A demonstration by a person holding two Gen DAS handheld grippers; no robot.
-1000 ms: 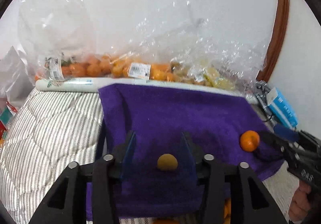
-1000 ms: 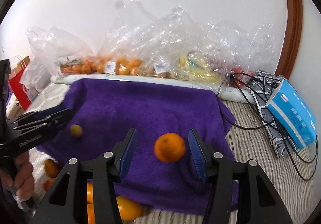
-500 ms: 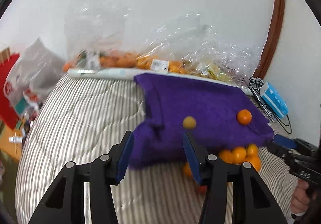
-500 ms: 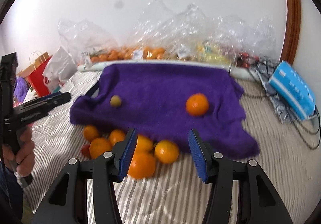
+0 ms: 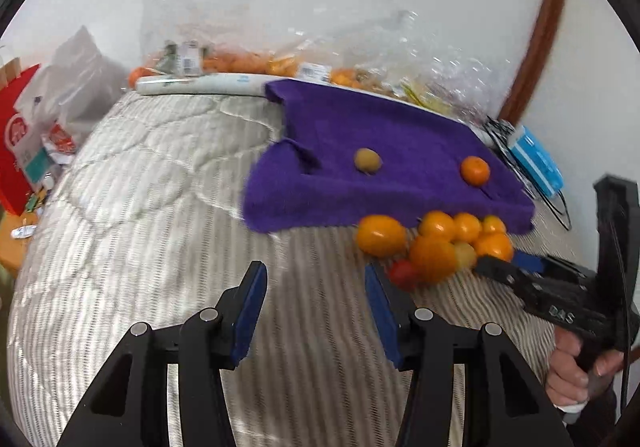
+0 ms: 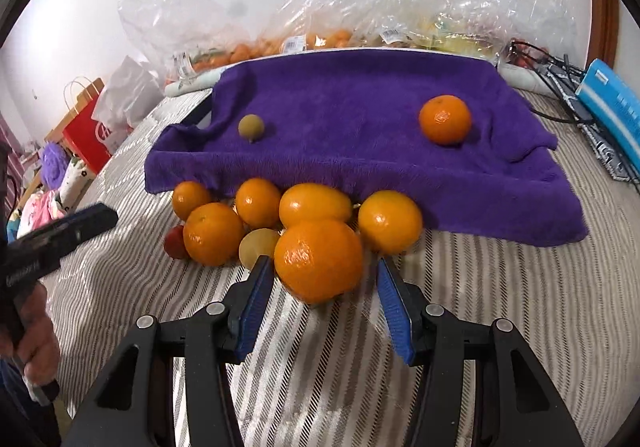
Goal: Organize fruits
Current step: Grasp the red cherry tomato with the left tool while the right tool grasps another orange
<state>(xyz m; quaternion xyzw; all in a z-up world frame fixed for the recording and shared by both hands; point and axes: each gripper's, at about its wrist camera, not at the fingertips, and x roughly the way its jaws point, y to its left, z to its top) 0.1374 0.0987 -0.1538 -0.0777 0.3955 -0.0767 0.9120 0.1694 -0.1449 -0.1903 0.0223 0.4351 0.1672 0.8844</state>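
Note:
A purple towel [image 6: 360, 103] lies on a striped quilt [image 6: 500, 307]. On it sit a small green-yellow fruit [image 6: 251, 127] and a mandarin [image 6: 445, 119]. A pile of oranges [image 6: 256, 203] lies at the towel's near edge, with a small red fruit [image 6: 175, 243] and a pale yellow fruit [image 6: 258, 247]. My right gripper [image 6: 322, 267] is open, its jaws on either side of the big front orange [image 6: 318, 261], apart from it. My left gripper [image 5: 314, 275] is open and empty over the quilt, left of the pile [image 5: 436, 243]. The towel [image 5: 400, 151] also shows there.
Clear plastic bags of fruit [image 6: 320, 35] line the wall behind the towel. A blue box [image 6: 612, 107] and black cables [image 6: 556, 67] lie at the right. A red paper bag [image 6: 86, 131] and white bags stand at the left, off the bed.
Both grippers have pulled back from the towel toward the quilt's near side. The green fruit and mandarin stay on the towel. The right gripper now frames the front orange of the pile.

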